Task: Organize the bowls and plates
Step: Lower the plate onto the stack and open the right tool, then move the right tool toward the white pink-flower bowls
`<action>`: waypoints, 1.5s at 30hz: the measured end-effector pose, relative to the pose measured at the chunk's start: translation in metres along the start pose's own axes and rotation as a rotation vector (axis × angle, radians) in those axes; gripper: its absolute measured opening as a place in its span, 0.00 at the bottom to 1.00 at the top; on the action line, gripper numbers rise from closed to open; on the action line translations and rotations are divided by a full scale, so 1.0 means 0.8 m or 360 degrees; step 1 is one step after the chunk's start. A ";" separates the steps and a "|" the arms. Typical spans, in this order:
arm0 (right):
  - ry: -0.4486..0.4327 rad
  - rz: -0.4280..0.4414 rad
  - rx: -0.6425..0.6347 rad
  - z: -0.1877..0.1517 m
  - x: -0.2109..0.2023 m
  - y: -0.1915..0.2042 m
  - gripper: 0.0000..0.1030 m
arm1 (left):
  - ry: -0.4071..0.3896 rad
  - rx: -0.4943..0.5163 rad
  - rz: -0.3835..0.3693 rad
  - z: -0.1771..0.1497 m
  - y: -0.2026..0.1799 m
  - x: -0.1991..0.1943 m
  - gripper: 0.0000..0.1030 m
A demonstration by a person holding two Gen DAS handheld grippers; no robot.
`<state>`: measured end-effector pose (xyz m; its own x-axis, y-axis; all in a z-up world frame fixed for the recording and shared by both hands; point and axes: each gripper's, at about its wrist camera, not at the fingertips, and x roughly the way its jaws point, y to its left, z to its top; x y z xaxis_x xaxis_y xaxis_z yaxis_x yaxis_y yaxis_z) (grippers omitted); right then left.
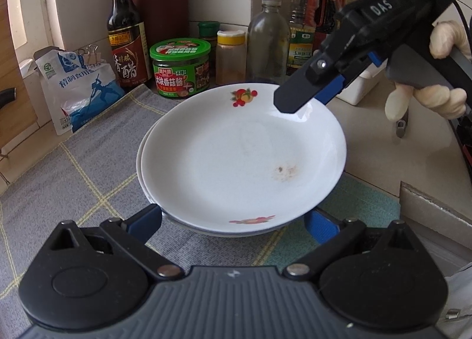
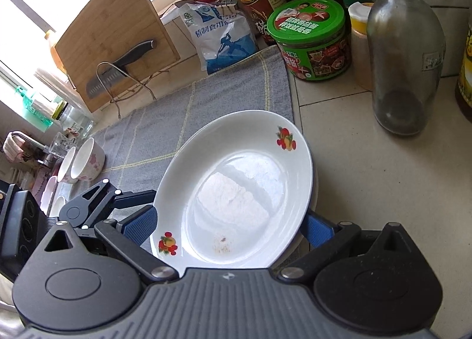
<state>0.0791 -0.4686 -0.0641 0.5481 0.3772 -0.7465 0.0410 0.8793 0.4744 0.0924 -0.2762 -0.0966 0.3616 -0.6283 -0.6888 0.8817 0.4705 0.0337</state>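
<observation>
The left gripper (image 1: pixel 233 218) stands wide, its blue-padded fingers (image 1: pixel 146 219) flanking the near edge of the stacked white plates with fruit decals (image 1: pixel 242 156); whether they touch it I cannot tell. The right gripper (image 2: pixel 230 225) is likewise spread wide, fingers on either side of the same stack, and its black fingertip (image 1: pixel 290 97) hangs over the far rim in the left view. The stack sits partly on a grey checked cloth mat (image 1: pixel 73 179) (a brown smudge marks the top plate). Behind stand a green-lidded sauce jar (image 1: pixel 180 66) and a clear glass bottle with a red cap (image 1: pixel 268 39). Two pink-flowered white bowls (image 2: pixel 84 162) lie on their sides well apart.
</observation>
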 end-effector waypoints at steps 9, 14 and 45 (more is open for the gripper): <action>-0.0072 -0.0119 -0.0099 -0.007 -0.009 0.011 1.00 | -0.0024 -0.0030 0.0025 -0.003 -0.002 -0.005 0.99; -0.0197 -0.0292 -0.0339 -0.006 -0.014 0.044 1.00 | -0.0075 -0.0053 0.0079 -0.002 -0.005 -0.017 0.99; -0.0257 0.0117 -0.1152 -0.056 0.178 0.397 1.00 | -0.0124 -0.0598 0.1008 -0.223 0.137 -0.302 0.99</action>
<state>0.1326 -0.1222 -0.0409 0.6465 0.4440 -0.6204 -0.5304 0.8461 0.0528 0.0475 0.0372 -0.0558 0.7993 -0.2018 -0.5660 0.3390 0.9291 0.1475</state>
